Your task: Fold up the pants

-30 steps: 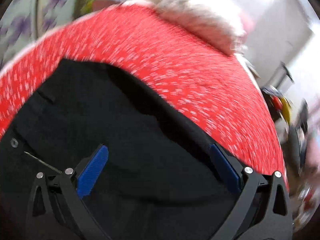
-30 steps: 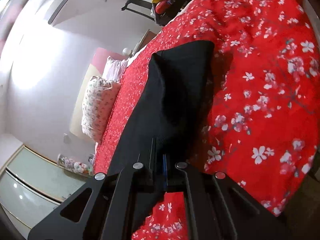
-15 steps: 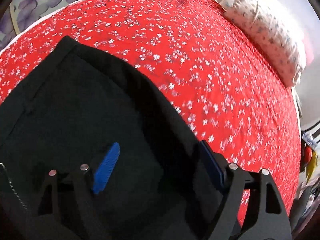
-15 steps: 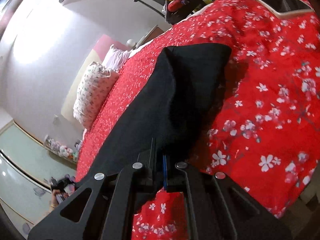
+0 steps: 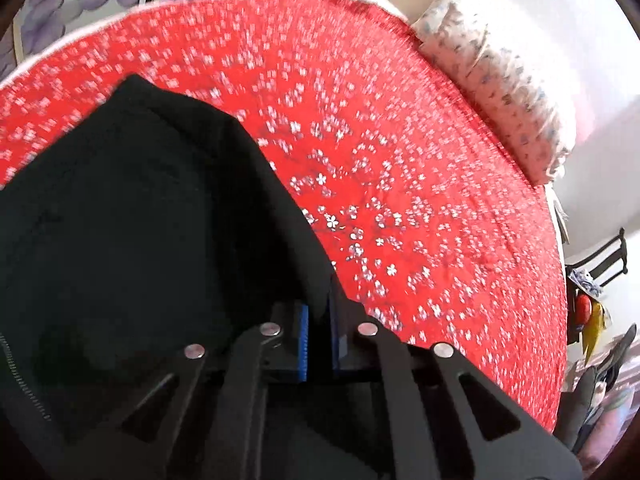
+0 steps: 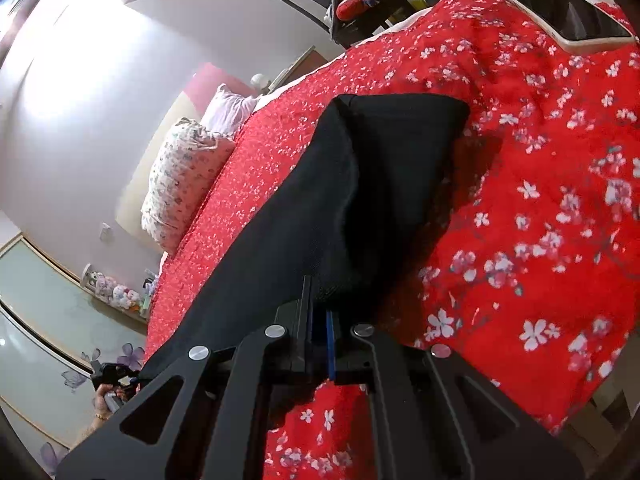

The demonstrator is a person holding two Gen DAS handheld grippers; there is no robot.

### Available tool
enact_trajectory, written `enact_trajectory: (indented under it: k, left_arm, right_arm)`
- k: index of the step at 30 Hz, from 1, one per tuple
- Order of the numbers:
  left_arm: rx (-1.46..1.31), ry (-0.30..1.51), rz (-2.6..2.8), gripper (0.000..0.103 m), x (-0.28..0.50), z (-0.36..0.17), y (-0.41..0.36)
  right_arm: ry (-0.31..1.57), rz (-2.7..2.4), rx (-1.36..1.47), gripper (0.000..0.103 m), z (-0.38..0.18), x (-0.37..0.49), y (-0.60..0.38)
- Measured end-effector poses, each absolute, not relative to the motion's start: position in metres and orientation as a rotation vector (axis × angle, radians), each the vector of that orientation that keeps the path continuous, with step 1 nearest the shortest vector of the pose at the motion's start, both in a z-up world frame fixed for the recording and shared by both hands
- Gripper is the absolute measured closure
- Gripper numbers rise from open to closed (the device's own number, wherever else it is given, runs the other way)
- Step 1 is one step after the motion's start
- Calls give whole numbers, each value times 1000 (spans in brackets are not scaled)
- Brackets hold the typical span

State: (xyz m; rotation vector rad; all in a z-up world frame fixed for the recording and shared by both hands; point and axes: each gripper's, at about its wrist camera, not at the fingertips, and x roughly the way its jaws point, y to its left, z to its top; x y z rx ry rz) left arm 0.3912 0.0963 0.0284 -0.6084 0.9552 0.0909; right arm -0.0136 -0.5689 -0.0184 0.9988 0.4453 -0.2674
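1. Black pants [image 5: 132, 216] are spread lengthwise on a bed covered by a red bedspread [image 5: 400, 168] printed with white blossoms.
2. The left hand-held gripper [image 5: 317, 342] is closed, and an edge of the black fabric is pinched between its blue pads [image 5: 302, 344].
3. The right hand-held gripper [image 6: 318, 336] is likewise clamped tight on the pants [image 6: 320, 208], at an edge of the cloth near the foot of the picture.
4. In the right wrist view, the far end of the garment is seen folded over, with its flat end lying on the bedspread [image 6: 540, 184].
5. A flowered pillow [image 6: 184, 176] is seen at the head of the bed, well apart from the pants.
6. A dark-screened tablet [image 6: 576, 20] is seen lying on a far corner of the bed.
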Motion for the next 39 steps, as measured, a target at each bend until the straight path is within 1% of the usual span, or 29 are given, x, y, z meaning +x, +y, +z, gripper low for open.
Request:
enact_trajectory:
  k: [8,14,17,20,23,26,28,30,31,32,33,34,37,39]
  left_arm:
    - [-602,810,17,96,311,77,118]
    - [-588,662,-36,96,211,100,124]
    - [-597,615,-35,96,152,92,133]
    - [-638,617,-3,96,98,62,145]
    - [-620,626,26,95,74,41,146]
    - [-633,655,39,93,77,26,148]
    - [-668,679,43,88,83,24,153]
    - [-699,687,67,75,87,23,163]
    - [-714,677,96,60,87,24,171]
    - [-733,665,129,47,87,25,182]
    - [-750,659,144,44,88,26,188]
    - [-792,653,160,38,90,26,201]
    - [-871,697,164,37,102,19,226]
    - [-908,713,162,40,111,15,241]
  right_arm:
    - [432,-265,976,98,9,-5,-596]
    - [411,-252,968,98,28,0,-617]
    - [416,-271,977,98,25,-8,-628]
    - [419,-291,1017,98,15,-20,-635]
    - [430,-307,1044,98,5,-28,-638]
    - [439,-313,1053,98,2,-31,-637]
    - [438,-313,1055,98,2,-32,-637]
    - [439,-311,1054,98,3,-34,-636]
    - [439,-311,1055,98,4,-35,-636]
    - [440,-310,1057,98,4,-36,-637]
    - [441,-310,1058,98,4,-37,-637]
    - [444,-310,1059,98,3,-38,-637]
    - [448,-314,1057,98,2,-41,-636]
    - [447,-315,1062,98,2,-40,-635]
